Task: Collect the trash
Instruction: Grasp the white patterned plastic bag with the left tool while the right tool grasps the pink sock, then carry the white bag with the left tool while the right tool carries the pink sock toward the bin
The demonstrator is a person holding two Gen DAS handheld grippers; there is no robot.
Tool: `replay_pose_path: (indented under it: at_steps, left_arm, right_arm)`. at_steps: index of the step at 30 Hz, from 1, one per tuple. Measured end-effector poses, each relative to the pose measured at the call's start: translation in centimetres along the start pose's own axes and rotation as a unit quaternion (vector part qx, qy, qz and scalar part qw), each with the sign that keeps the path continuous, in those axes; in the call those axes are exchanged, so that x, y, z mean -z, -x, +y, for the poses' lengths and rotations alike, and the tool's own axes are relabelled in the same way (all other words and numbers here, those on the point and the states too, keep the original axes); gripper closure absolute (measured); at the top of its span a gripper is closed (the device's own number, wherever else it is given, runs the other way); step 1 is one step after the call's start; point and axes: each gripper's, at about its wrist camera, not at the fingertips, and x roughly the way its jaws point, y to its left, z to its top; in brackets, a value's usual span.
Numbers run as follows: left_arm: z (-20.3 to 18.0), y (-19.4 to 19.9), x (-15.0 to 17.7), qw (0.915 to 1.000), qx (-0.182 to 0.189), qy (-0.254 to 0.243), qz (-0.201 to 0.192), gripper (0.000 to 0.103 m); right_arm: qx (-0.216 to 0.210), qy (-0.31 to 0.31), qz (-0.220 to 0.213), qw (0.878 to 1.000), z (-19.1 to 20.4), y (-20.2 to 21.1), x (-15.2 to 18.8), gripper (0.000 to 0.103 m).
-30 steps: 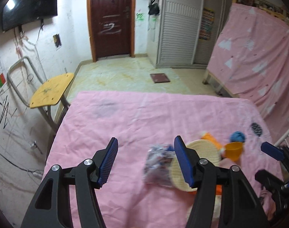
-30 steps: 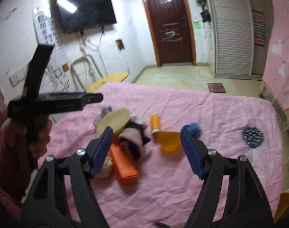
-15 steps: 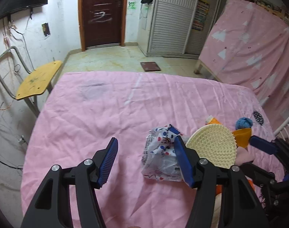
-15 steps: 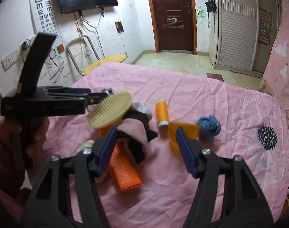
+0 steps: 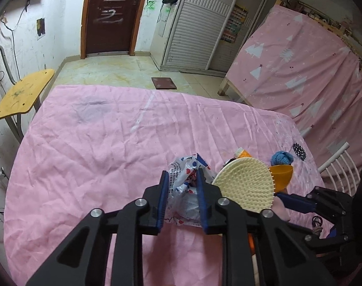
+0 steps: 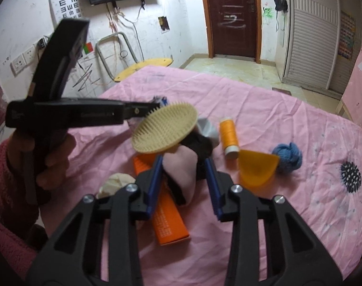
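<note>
A crumpled clear plastic wrapper with red and blue print (image 5: 183,190) lies on the pink sheet. My left gripper (image 5: 182,178) is shut on the wrapper, its blue pads pressing both sides. In the right wrist view my left gripper (image 6: 157,104) reaches in from the left behind a cream bristle brush (image 6: 165,128). My right gripper (image 6: 183,166) has its jaws narrowed around a pink and black cloth (image 6: 183,164); I cannot tell whether the pads press it.
On the pink-sheeted table (image 5: 97,143) lie an orange box (image 6: 169,219), an orange thread spool (image 6: 228,138), an orange scoop (image 6: 256,169), a blue yarn ball (image 6: 288,157), a white wad (image 6: 114,183). A yellow chair (image 5: 23,93) stands left.
My left gripper moved forward and closed on the plastic wrapper. My right gripper lowered toward the pile and narrowed its jaws around the pink and black cloth.
</note>
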Motion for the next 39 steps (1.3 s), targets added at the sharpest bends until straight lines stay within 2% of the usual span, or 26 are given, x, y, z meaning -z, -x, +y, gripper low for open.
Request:
replay_pose_path:
  at_steps: [7,13,16,20,22,26,29,32,36,39]
  left_arm:
    - [-0.2,-0.2,-0.1,1.0,0.001,-0.007,-0.001,0.09]
    - [-0.8,-0.4,-0.1,0.9994,-0.019,-0.025,-0.01,0.088]
    - [-0.7,-0.5,-0.1,0.9996,-0.017,-0.022,-0.008,0.088]
    - [-1.4,-0.1,0.3,0.9991,-0.013,-0.037,-0.012,0.098]
    - [-1.9,0.4,0.5,0.9985,-0.021,-0.047,-0.019,0.1]
    - [-2.5,2.0,0.9,0.9969,-0.034,-0.054,-0.045,0.101]
    - [-2.3,3.6,0.8,0.9949,-0.055,-0.049,-0.069,0.101]
    - [-2.4,5.8,0.7,0.9889,-0.089,-0.055,-0.106,0.101]
    - [-2.5,7.9,0.4,0.9849,-0.102,-0.054,-0.129,0.101]
    - [-2.7,8.8,0.2,0.9843,-0.105,-0.053,-0.131,0.1]
  right_arm:
    - [0.0,-0.008,0.002,1.0,0.0,0.0,0.0,0.069]
    - [0.009,-0.006,0.008,1.0,0.1,-0.1,-0.2,0.066]
    - [0.008,-0.01,0.009,1.0,0.0,-0.2,-0.3,0.065]
    - [-0.007,-0.021,0.009,1.0,-0.5,-0.3,-0.3,0.066]
    - [-0.01,-0.023,0.009,1.0,-0.5,-0.3,-0.3,0.067]
    - [-0.001,-0.014,0.001,1.0,0.0,0.2,-0.1,0.078]
    - [0.006,-0.013,-0.014,1.0,0.2,1.2,0.1,0.079]
    - [0.012,-0.01,-0.03,0.999,0.3,2.3,0.0,0.08]
    - [0.011,-0.017,-0.052,0.998,0.1,3.9,0.1,0.08]
    - [0.011,-0.027,-0.064,0.998,-0.5,5.0,0.4,0.08]
